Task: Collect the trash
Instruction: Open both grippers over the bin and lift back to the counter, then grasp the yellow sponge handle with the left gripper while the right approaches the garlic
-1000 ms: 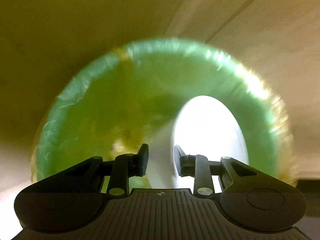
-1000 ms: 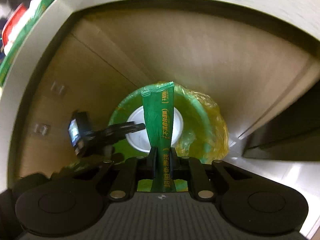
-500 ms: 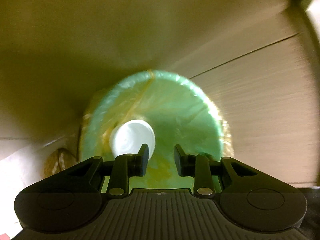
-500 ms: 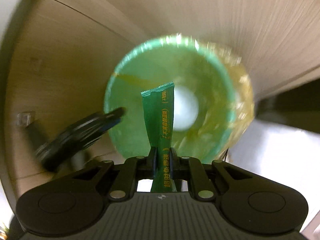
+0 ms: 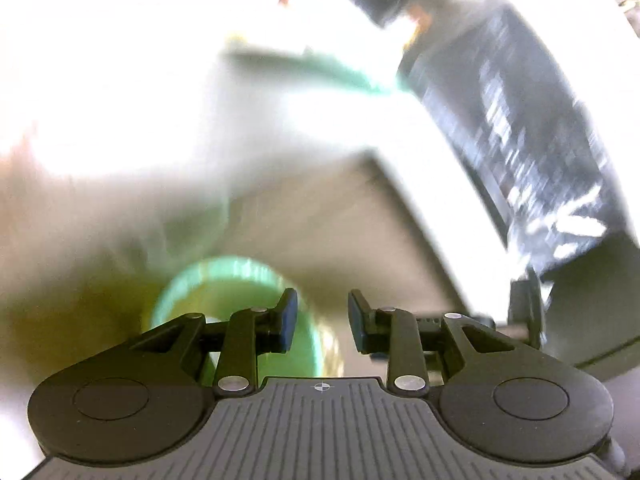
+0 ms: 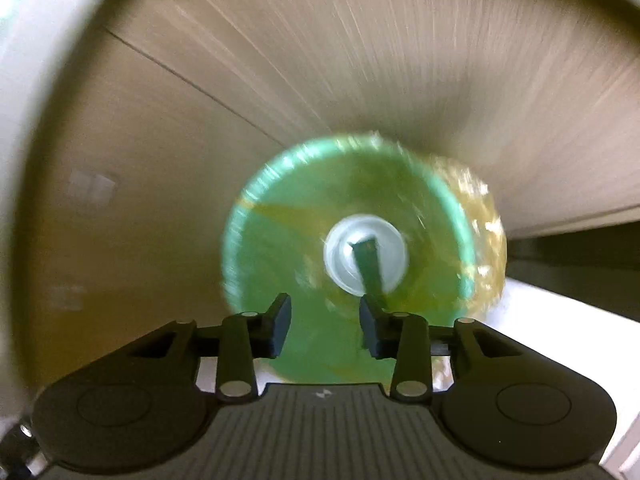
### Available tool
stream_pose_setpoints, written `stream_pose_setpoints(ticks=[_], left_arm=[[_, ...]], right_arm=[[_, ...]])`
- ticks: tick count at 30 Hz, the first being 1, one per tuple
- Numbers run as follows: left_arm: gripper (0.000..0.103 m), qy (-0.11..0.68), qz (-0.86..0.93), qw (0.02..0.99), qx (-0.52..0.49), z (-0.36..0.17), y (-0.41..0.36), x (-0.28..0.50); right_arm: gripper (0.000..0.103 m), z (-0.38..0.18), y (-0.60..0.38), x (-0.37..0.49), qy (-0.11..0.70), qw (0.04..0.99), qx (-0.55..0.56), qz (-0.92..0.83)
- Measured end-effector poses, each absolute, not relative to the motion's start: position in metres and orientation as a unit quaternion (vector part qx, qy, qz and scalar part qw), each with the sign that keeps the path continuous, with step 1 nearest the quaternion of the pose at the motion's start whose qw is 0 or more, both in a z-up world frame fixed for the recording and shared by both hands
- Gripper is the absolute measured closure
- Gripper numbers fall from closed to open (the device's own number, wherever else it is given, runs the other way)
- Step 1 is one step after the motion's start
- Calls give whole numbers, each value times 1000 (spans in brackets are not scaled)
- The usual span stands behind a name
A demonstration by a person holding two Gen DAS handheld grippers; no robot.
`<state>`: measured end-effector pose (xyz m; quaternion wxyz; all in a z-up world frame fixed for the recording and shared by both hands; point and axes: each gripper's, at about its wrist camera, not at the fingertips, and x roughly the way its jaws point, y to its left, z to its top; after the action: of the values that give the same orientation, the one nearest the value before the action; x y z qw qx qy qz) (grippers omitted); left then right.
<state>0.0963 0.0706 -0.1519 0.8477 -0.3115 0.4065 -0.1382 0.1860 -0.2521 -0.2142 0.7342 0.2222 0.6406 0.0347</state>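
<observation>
Green sachet (image 6: 369, 261) lay in the white cup (image 6: 365, 255) at the bottom of the bin (image 6: 280, 248), below the right gripper (image 6: 325, 322), whose fingers had just been opening and were released, nothing between them. Drop step looked done. Left gripper (image 5: 319, 316) was also released and empty. Next move needs a lift clear of the cabinet (image 6: 320, 80) beside the bin, towards more trash.

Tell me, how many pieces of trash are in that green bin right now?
2 show: a white cup at the bottom of the bin, and a green wrapper dropping over it. More may be hidden under the bag folds.
</observation>
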Motion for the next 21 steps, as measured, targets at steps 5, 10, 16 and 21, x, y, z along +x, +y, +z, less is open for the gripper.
stream_pose_setpoints(ticks=[5, 10, 16, 21], left_arm=[[72, 356, -43, 900, -247, -91, 116, 123], [72, 340, 3, 910, -237, -74, 169, 155], [72, 329, -34, 905, -268, -81, 203, 169], [72, 340, -28, 888, -309, -100, 216, 167]], right_arm=[[53, -124, -219, 194, 568, 796, 194, 79], [44, -50, -159, 200, 471, 869, 107, 110], [38, -14, -89, 222, 419, 895, 36, 147], [30, -4, -65, 244, 412, 895, 66, 157]])
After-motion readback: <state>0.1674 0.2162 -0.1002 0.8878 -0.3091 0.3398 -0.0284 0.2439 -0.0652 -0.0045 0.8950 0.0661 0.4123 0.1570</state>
